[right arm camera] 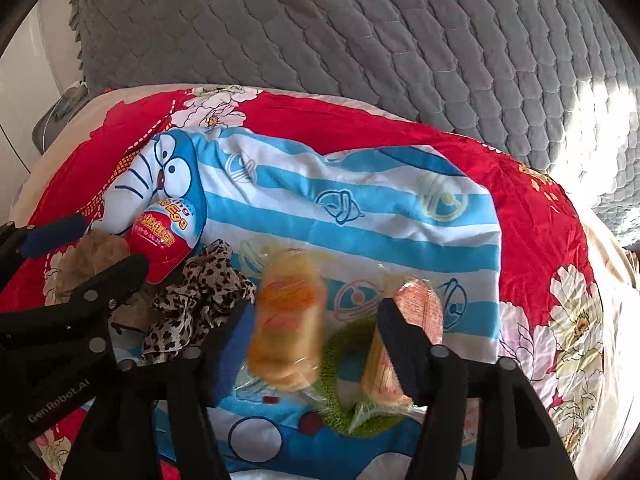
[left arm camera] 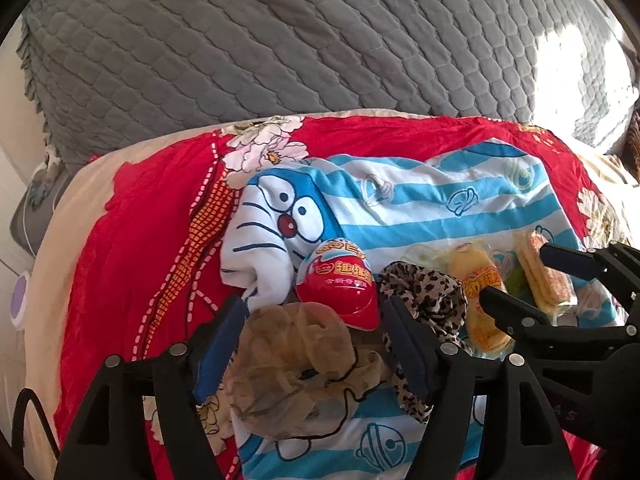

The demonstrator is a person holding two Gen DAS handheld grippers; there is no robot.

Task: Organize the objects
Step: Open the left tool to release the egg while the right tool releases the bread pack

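Left gripper (left arm camera: 314,336): jaws spread wide, holding nothing. A crumpled beige sheer scrunchie (left arm camera: 296,368) lies between its fingers on the cloth; whether the pads touch it cannot be told. Just beyond the fingertips a red surprise egg (left arm camera: 340,284) rests tilted against a fold of the blue-and-white striped Doraemon cloth (left arm camera: 400,208). A leopard-print scrunchie (left arm camera: 420,296) lies touching the egg's right side and passes under the right finger of this gripper.

Right gripper (right arm camera: 316,328): jaws likewise wide apart, gripping nothing. Between its fingers lies a yellow wrapped snack cake (right arm camera: 286,320), blurred in this view, near the left finger. A wrapped wafer pack (right arm camera: 416,312) lies against the inner face of the right finger. A green scrunchie (right arm camera: 340,400) sits under both packets, partly covered by them.

All items rest on the Doraemon cloth, which is spread over a red floral quilt (right arm camera: 532,216). A grey quilted cover (left arm camera: 280,40) lies behind.
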